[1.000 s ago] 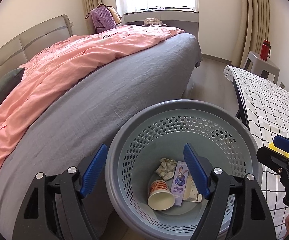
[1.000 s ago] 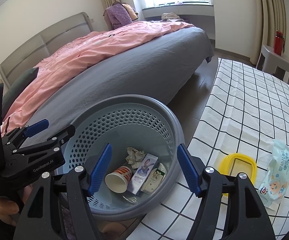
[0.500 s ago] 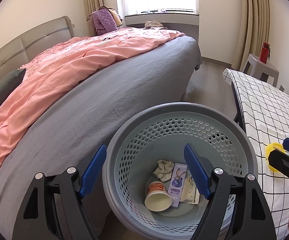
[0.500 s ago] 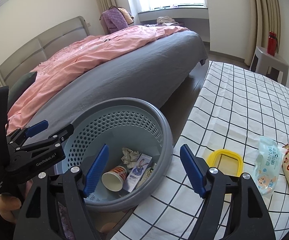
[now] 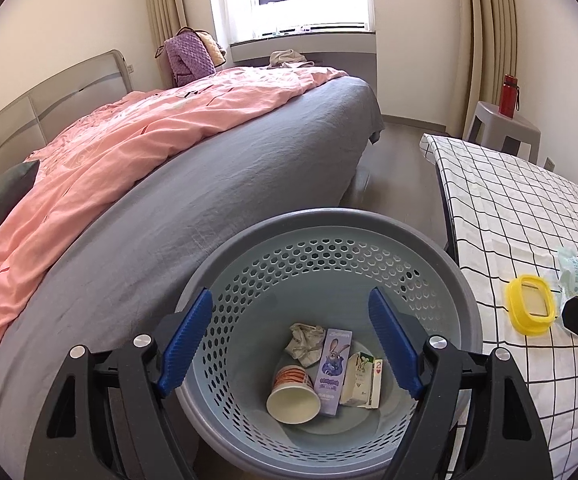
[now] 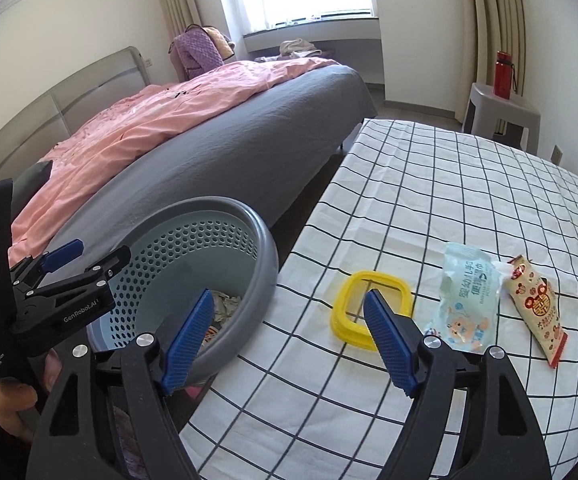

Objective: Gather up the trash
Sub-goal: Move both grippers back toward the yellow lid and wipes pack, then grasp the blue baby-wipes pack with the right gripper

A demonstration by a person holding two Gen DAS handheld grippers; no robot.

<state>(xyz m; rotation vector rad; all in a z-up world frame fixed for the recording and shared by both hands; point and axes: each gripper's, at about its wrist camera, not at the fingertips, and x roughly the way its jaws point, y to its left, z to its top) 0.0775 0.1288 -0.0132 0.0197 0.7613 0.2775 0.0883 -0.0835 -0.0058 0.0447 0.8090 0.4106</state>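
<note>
A grey perforated basket point(image 5: 329, 216) stands on the floor between bed and table. It holds a paper cup point(image 5: 293, 394), a purple carton point(image 5: 333, 364), a crumpled tissue point(image 5: 305, 338) and a small white carton point(image 5: 361, 380). My left gripper point(image 5: 289, 296) hangs open over the basket with nothing between its fingers. My right gripper point(image 6: 289, 294) is above the table's near edge, its jaws opening and empty, the right fingertip over a yellow lid point(image 6: 343, 292). Beyond the lid lie a wet-wipes pack point(image 6: 467, 296) and a snack packet point(image 6: 537, 304).
The table point(image 6: 449, 180) has a white checked cloth. A bed point(image 5: 209, 180) with grey sheet and pink duvet fills the left side. A grey stool point(image 6: 501, 108) with a red bottle point(image 6: 503, 74) stands at the back right. A hand holds the left gripper point(image 6: 101, 250).
My right gripper has swung right, from over the basket to the table edge by the yellow lid, and its jaws have widened. The left gripper drew back a little; the basket sits lower in view.
</note>
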